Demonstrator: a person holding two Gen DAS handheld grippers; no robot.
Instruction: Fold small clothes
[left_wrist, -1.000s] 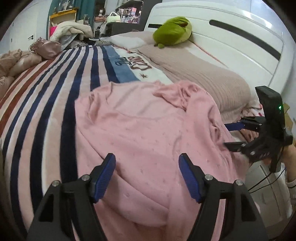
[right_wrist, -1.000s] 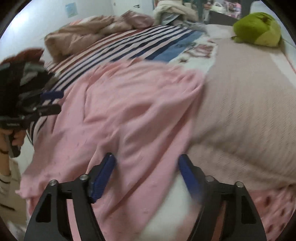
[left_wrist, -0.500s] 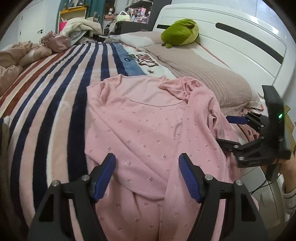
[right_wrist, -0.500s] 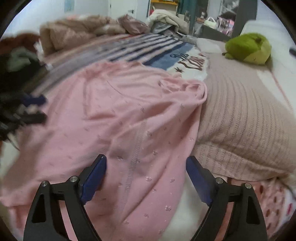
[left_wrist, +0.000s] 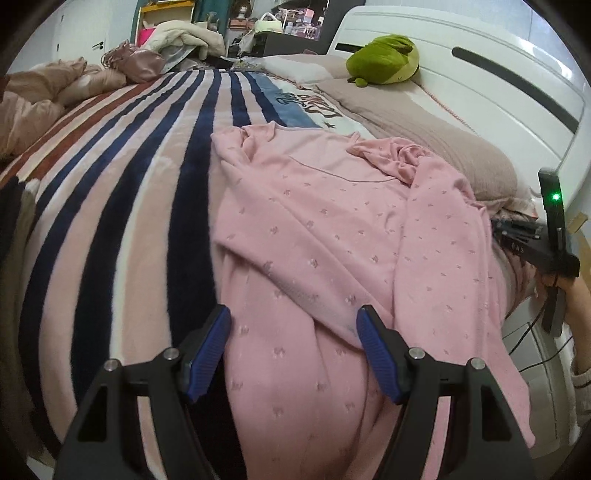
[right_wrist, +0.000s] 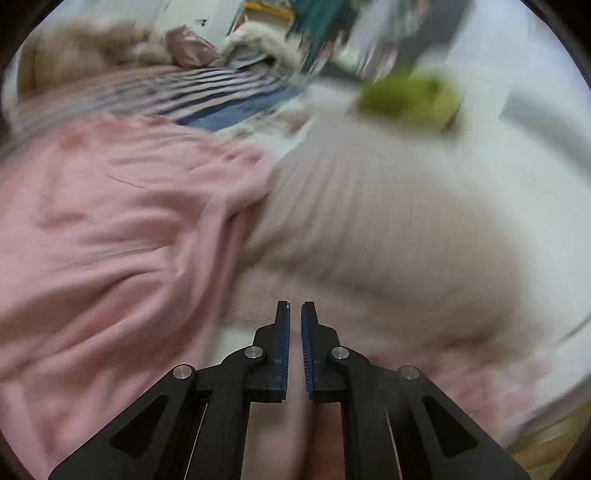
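Bed (left_wrist: 122, 206) under a blanket striped navy, pink, white and rust; taupe knit cover (left_wrist: 424, 129) along the right side, below a white headboard (left_wrist: 480, 74). Green plush (left_wrist: 384, 59) up on that cover near the headboard. Rumpled tan bedding (left_wrist: 33, 99) at the far left, cluttered shelves and heaped clothes at the back of the room. Pink top (left_wrist: 332, 240), printed with small motifs, spread lengthwise down the blanket, neckline toward the far end, one sleeve bunched against the taupe cover, lower hem draped over the near edge of the bed. Compared with half a second ago: top lying flatter and seen from farther back in the left view; right wrist view now heavily smeared by motion; right jaws, wide apart then, now drawn almost together. Left gripper (left_wrist: 293, 347) wide open, blue pads (left_wrist: 208, 347) straddling the hem end of the top, apparently above the cloth and holding nothing. Right gripper (right_wrist: 295, 332) closed to a thin slit, a blurred pinkish strip running down between its fingers (right_wrist: 282, 347); cannot tell whether cloth is pinched there. Same right gripper (left_wrist: 535, 247) visible in the left view at the right edge of the bed, beside the top's side, green light lit on its body.
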